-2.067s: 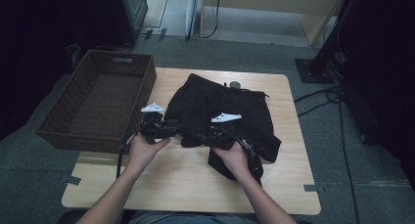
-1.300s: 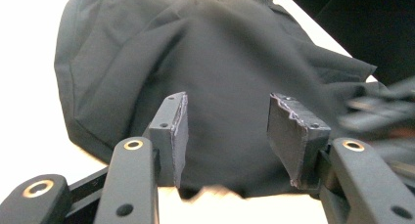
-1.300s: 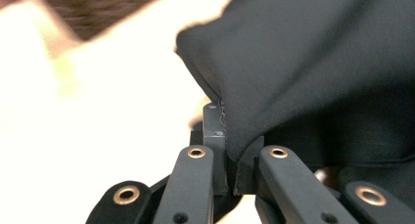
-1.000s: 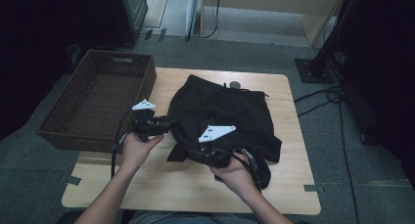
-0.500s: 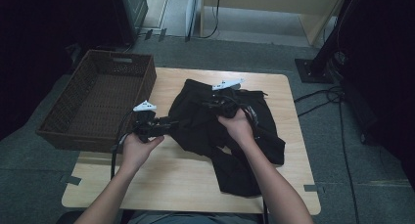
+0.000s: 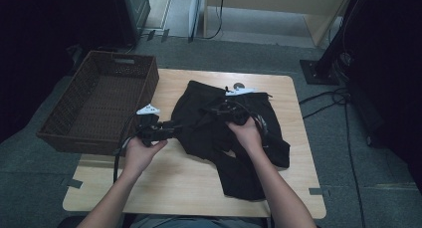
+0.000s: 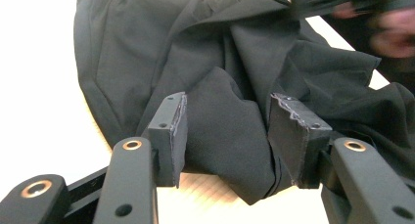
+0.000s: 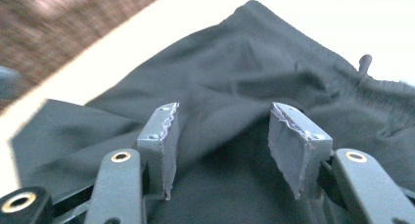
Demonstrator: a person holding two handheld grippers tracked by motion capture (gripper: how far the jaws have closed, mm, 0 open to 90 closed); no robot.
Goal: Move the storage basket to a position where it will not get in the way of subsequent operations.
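A black garment [image 6: 196, 113] lies crumpled on the wooden table [image 6: 174, 188], one part trailing toward the near right edge. My left gripper [image 6: 173, 129] sits at the garment's left edge, pointing right. In the left gripper view its jaws [image 7: 227, 131] stand apart with a loose fold of the black cloth [image 7: 147, 48] between them, not pinched. My right gripper [image 6: 210, 108] rests over the garment's far middle. Its jaws [image 8: 222, 141] have just been opening and stand open above the cloth [image 8: 244, 67], which lies slack under them.
A brown wicker basket [image 6: 122, 56] stands at the table's left, close to my left hand. A small dark round object [image 6: 239, 85] lies by the table's far edge. Cables [image 6: 328, 96] run over the floor to the right.
My right gripper swung from the garment's near right part up to its far middle, pulling cloth along, then opened its jaws. The garment now spreads farther toward the near edge. The left gripper stayed put.
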